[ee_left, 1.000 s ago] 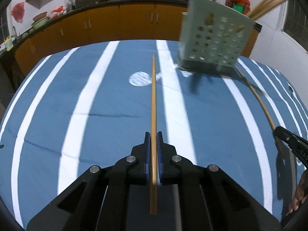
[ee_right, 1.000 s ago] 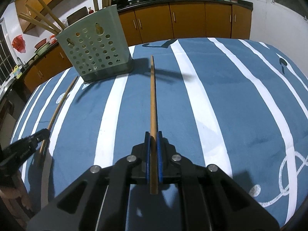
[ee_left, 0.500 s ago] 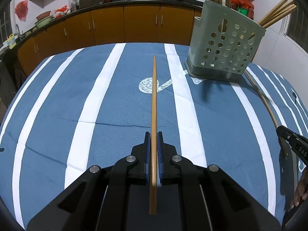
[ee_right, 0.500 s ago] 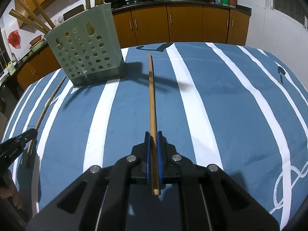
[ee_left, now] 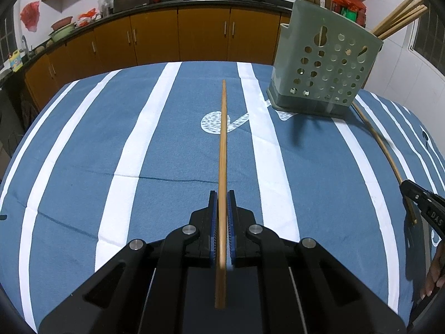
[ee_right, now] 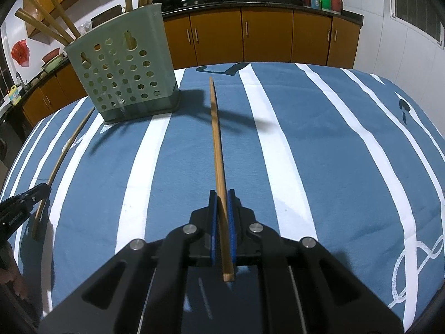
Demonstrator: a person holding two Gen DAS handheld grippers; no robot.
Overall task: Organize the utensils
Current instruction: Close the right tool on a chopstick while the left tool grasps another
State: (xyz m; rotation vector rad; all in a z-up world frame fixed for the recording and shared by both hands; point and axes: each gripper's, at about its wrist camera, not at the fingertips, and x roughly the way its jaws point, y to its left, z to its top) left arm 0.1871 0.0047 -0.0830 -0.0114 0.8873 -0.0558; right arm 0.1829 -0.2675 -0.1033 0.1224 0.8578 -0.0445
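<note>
Left gripper (ee_left: 222, 203): blue pads clamped on a wooden chopstick (ee_left: 223, 150) that runs straight ahead past the fingertips. Right gripper (ee_right: 222, 203): likewise closed on a second chopstick (ee_right: 216, 139), tilted slightly between the pads. Green perforated utensil holder (ee_left: 324, 72) stands ahead-right of the left fingers, holding what look like more chopsticks (ee_left: 400, 19). Striped blue tablecloth (ee_left: 83, 167) below.

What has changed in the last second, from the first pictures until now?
Nothing was taken hold of or let go. In both wrist views the green utensil holder has shifted a little in the frame and the first left view was blurred, so the cameras moved slightly. The left gripper stays shut on its chopstick and the right gripper on its own chopstick. The holder stands on the striped cloth as before.
</note>
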